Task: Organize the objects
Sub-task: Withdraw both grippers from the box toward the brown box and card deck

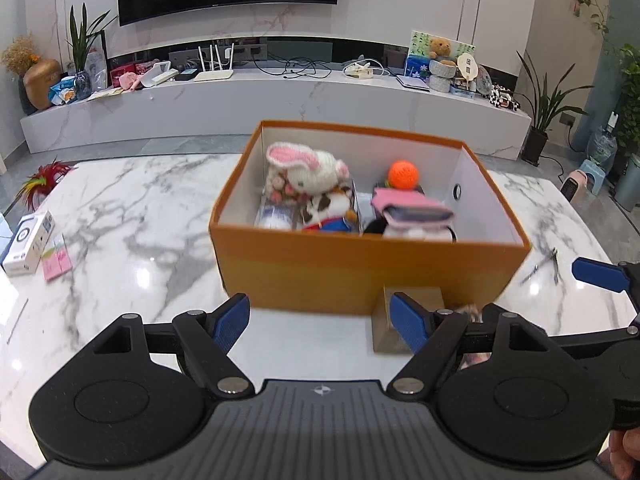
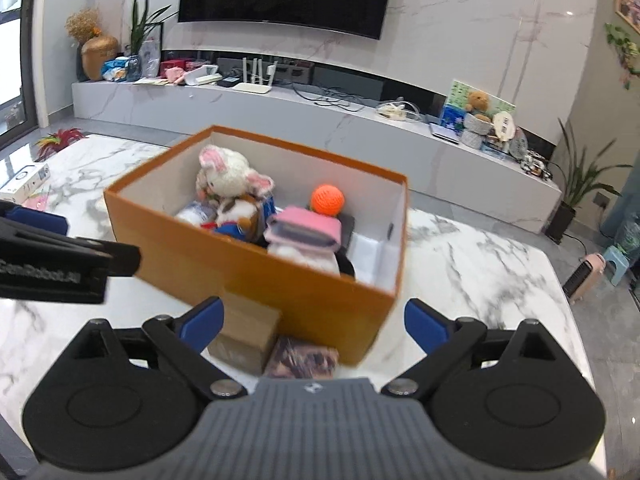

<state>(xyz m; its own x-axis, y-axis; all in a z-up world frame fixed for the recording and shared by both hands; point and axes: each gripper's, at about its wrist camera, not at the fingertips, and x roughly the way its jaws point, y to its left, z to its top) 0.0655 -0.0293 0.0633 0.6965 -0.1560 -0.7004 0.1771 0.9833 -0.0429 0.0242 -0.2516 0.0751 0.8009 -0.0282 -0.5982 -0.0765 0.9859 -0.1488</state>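
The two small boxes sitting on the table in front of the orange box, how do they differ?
The brown cardboard box is plain, while the dark printed box has a mottled pattern. The brown cardboard box stands taller and farther left; the dark printed box is lower. Both rest on the marble table beside the orange box.

Right gripper point(image 2: 314, 322) sitting at 6 o'clock, jaws standing wide, nothing between pads. Orange box point(image 2: 224, 256) lying just ahead on marble table point(image 2: 480, 264), lid off. Inside: white bunny point(image 2: 232, 174) sitting at 11 o'clock, orange ball point(image 2: 328, 199) at 1 o'clock, pink pouch point(image 2: 306, 232) resting centre. Brown carton point(image 2: 248, 334) & dark patterned pkg point(image 2: 302, 360) touching box's near wall. Left gripper point(image 2: 60, 256) showing at 9 o'clock.
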